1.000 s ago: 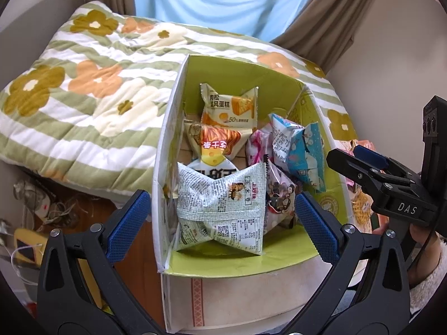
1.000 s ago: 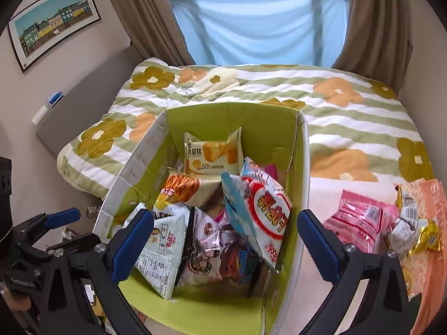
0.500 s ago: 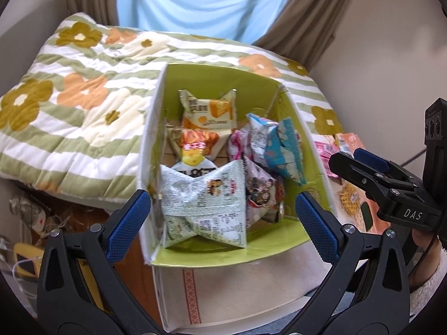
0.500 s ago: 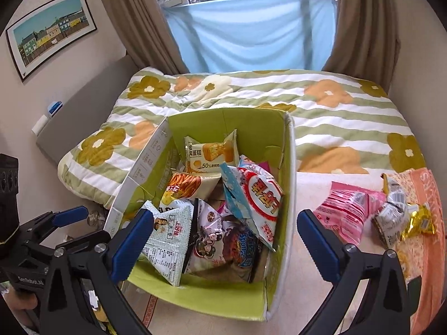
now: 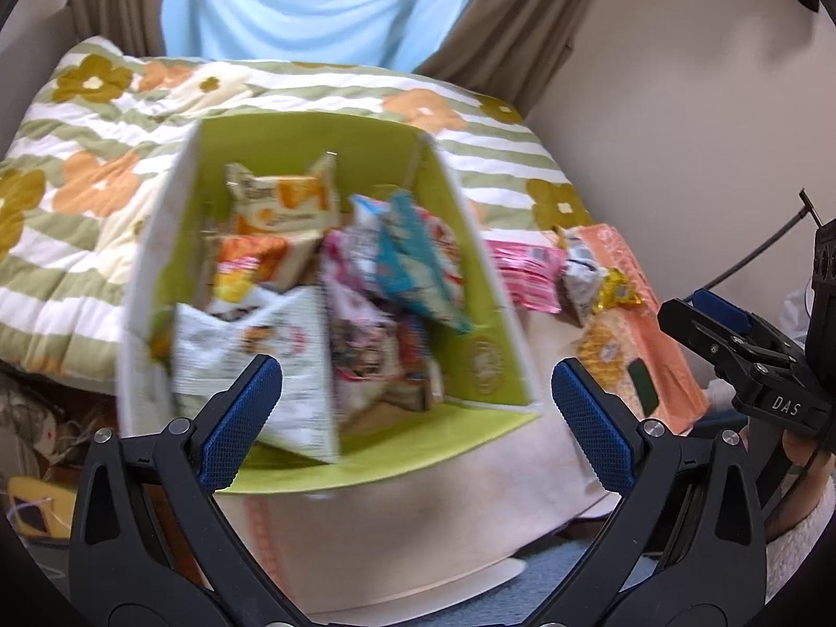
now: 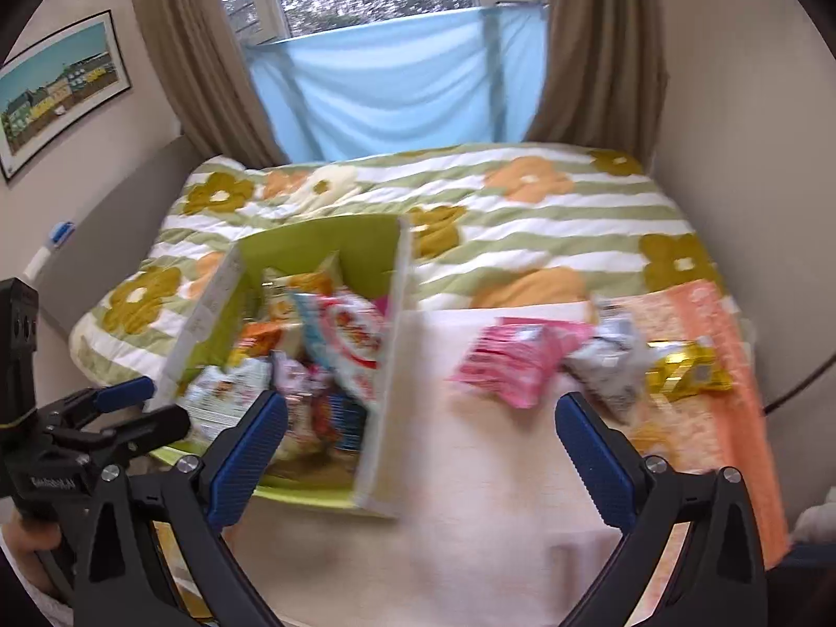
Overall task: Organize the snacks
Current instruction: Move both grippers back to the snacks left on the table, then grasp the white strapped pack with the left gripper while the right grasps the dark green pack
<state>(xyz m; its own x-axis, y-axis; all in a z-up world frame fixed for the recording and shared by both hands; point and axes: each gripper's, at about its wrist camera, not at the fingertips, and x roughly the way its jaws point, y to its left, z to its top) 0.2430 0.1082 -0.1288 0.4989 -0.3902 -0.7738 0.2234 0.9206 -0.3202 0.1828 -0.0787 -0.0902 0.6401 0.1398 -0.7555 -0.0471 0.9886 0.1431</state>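
A green-lined cardboard box (image 5: 486, 360) (image 6: 389, 366) stands on a pale table, packed with several snack bags, among them a white bag (image 5: 261, 360) at its near left. Loose snacks lie right of the box: a pink pack (image 6: 514, 360) (image 5: 525, 274), a silver-grey bag (image 6: 608, 360) and a gold wrapper (image 6: 684, 376). My left gripper (image 5: 415, 418) is open and empty, held back from the box's near edge. My right gripper (image 6: 418, 457) is open and empty, back from the table between the box and the loose snacks. Both views are blurred.
An orange patterned mat (image 6: 716, 345) lies under the loose snacks at the table's right. A bed with a green-striped floral quilt (image 6: 522, 209) runs behind the table. Curtains and a window are beyond. A wall stands close on the right.
Both grippers have pulled back and up from the box, which now looks smaller. Both views have swung right, bringing the loose snacks further in. Both jaws stay open.
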